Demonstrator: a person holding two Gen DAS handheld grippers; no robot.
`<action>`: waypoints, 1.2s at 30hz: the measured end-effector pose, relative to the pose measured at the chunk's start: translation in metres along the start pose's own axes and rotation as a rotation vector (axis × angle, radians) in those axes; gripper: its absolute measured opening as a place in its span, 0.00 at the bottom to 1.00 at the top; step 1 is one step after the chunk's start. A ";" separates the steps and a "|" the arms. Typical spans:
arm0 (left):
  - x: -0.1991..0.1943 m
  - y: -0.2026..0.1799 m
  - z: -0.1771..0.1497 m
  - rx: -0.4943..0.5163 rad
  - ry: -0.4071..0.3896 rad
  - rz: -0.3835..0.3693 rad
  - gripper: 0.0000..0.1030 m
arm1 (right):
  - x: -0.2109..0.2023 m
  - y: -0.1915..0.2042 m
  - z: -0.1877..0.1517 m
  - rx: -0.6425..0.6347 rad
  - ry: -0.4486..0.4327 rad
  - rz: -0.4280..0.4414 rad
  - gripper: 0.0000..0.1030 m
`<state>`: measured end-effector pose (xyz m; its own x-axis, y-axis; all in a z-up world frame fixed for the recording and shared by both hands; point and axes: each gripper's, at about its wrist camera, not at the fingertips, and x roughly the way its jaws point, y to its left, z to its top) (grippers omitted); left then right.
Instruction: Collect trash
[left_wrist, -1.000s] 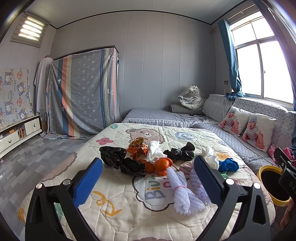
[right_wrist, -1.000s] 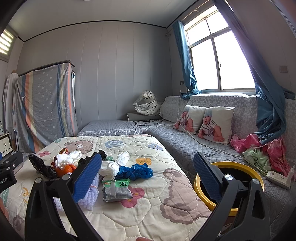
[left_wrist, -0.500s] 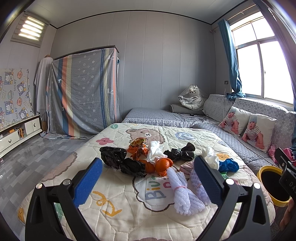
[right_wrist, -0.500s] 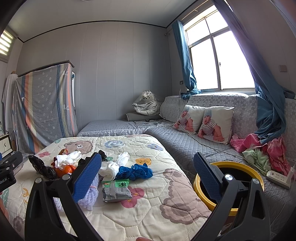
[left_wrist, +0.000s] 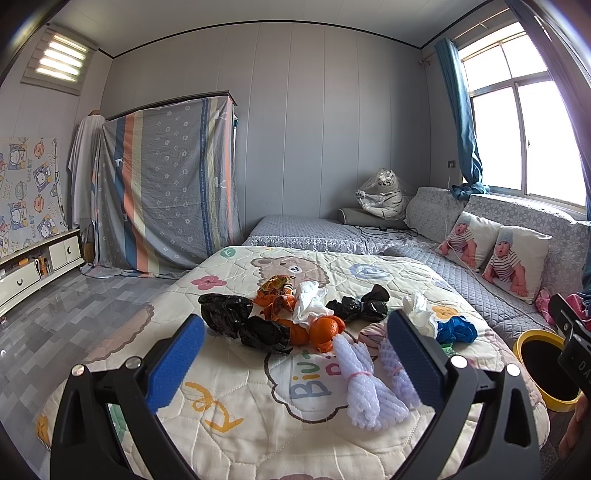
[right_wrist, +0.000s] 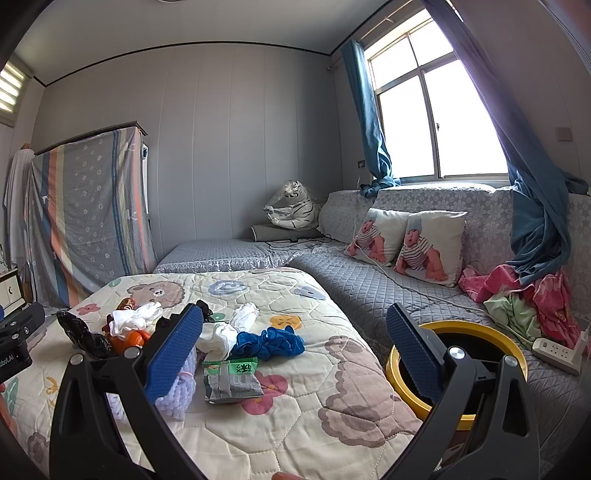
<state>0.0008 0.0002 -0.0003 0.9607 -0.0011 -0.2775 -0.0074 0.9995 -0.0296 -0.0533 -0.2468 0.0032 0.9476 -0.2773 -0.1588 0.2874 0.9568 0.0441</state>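
Trash lies scattered on a cartoon quilt (left_wrist: 229, 402): black plastic bags (left_wrist: 225, 314), orange peels (left_wrist: 321, 330), white tissue (left_wrist: 308, 302), lilac foam fruit nets (left_wrist: 360, 384), a blue wad (left_wrist: 456, 330) and a grey-green snack wrapper (right_wrist: 231, 380). A yellow-rimmed black bin (right_wrist: 458, 363) stands at the bed's right side. My left gripper (left_wrist: 293, 358) is open and empty, hovering before the pile. My right gripper (right_wrist: 291, 354) is open and empty, above the bed's right part near the bin.
A grey quilted couch (right_wrist: 369, 288) with two baby-print pillows (right_wrist: 406, 240) runs along the right wall. Pink and green clothes (right_wrist: 524, 299) and a power strip (right_wrist: 557, 354) lie beside the bin. A sheet-covered wardrobe (left_wrist: 166, 184) and low cabinet (left_wrist: 33, 269) stand left.
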 end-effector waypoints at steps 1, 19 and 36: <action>0.000 0.000 0.000 0.000 0.000 0.000 0.93 | 0.000 0.000 0.000 0.000 0.000 0.000 0.92; 0.003 -0.003 -0.008 -0.007 0.024 -0.023 0.93 | -0.003 -0.003 0.002 0.011 -0.006 -0.029 0.92; 0.085 0.056 0.000 -0.075 0.224 0.121 0.93 | 0.045 -0.027 0.000 0.063 0.097 0.110 0.92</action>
<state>0.0822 0.0556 -0.0258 0.8663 0.1030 -0.4887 -0.1471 0.9877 -0.0525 -0.0181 -0.2855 -0.0053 0.9567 -0.1583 -0.2443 0.1935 0.9728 0.1275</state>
